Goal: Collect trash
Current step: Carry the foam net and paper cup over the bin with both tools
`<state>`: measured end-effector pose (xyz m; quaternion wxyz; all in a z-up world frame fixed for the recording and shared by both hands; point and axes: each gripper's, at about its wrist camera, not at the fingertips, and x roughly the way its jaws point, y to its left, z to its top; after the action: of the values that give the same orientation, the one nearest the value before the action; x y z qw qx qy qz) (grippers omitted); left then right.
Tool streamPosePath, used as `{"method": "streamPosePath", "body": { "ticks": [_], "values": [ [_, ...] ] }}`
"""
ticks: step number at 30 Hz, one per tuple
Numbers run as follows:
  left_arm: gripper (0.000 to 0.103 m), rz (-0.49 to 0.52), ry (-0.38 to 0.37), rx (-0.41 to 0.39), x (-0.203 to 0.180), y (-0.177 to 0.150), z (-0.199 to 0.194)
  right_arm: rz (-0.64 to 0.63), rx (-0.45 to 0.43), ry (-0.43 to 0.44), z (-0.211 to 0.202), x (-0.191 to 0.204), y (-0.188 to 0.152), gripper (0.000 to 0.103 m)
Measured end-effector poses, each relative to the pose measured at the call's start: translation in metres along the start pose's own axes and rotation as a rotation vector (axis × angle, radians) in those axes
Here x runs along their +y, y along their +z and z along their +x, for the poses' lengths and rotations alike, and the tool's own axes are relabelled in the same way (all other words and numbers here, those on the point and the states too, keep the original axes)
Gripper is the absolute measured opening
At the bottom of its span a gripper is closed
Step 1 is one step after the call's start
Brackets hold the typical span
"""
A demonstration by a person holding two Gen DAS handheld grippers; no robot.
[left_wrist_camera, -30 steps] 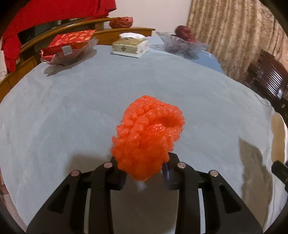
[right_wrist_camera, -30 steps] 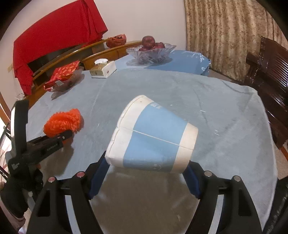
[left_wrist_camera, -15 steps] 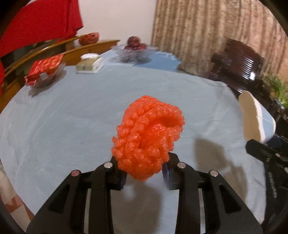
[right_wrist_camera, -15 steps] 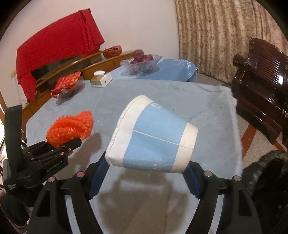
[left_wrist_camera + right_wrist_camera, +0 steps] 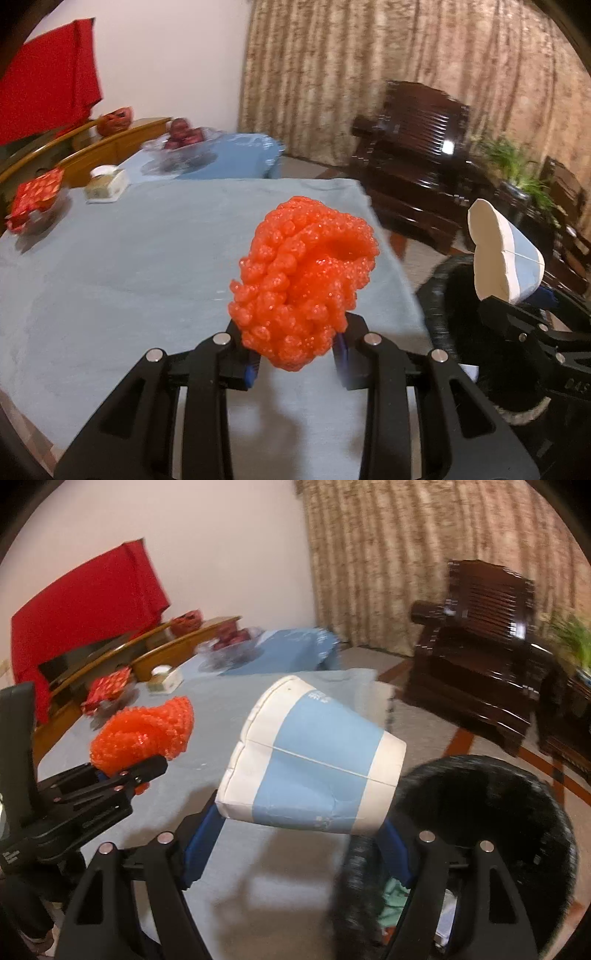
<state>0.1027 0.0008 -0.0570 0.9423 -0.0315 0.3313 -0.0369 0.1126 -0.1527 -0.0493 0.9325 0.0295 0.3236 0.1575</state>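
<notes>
Crumpled orange netting [image 5: 303, 280] sits clamped between the fingers of the left gripper [image 5: 295, 358], held up over the grey-blue tablecloth [image 5: 129, 258] near its corner. Just to its right, the right gripper [image 5: 303, 834] squeezes a dented blue-and-white paper cup [image 5: 310, 764] lying on its side, above the rim of a black bin [image 5: 480, 812] beside the table. Inside the bin some pale scraps show. Beyond stand a dark wooden armchair [image 5: 480, 646] and beige curtains [image 5: 369, 74].
</notes>
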Motion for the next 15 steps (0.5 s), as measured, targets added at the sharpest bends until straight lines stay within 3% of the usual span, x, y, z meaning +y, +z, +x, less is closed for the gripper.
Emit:
{"method": "streamPosePath", "body": {
  "ticks": [15],
  "values": [
    [0.032,0.190,-0.218,0.008,-0.137,0.002,0.012,0.098,-0.044,-0.216,-0.067,-0.103,-0.025,0.075]
  ]
}}
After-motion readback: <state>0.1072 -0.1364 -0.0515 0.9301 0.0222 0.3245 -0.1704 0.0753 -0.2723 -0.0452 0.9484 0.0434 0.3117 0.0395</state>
